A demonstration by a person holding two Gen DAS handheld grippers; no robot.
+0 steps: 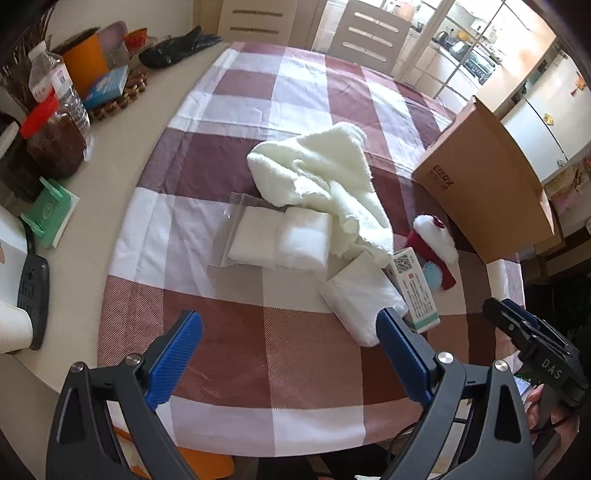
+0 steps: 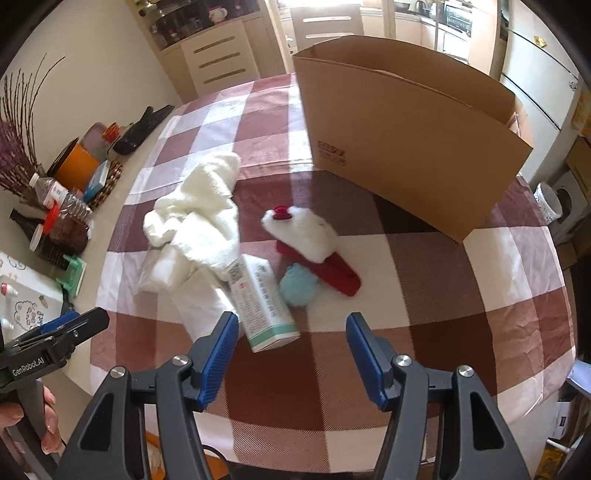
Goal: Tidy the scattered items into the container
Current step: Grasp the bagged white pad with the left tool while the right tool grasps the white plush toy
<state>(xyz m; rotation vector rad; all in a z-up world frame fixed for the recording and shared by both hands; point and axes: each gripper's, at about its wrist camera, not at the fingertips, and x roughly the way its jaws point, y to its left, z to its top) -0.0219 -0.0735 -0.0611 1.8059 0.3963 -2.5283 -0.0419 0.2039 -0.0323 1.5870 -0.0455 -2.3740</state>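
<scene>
checked cloth (image 2: 424, 280) covers the bench; box (image 2: 406, 147) far right, kitchen beyond. left gripper (image 1: 290, 354) and right gripper (image 2: 291, 354) wide, empty.

Your tabletop (image 1: 155, 122) under a maroon-and-white checked cloth (image 1: 295, 92), cream wall (image 2: 92, 55) to your left, pale slatted chairs (image 1: 369, 33) across from you, glazed kitchen doors (image 1: 454, 55) bright with daylight, white fridge (image 1: 546, 122) on your right
</scene>
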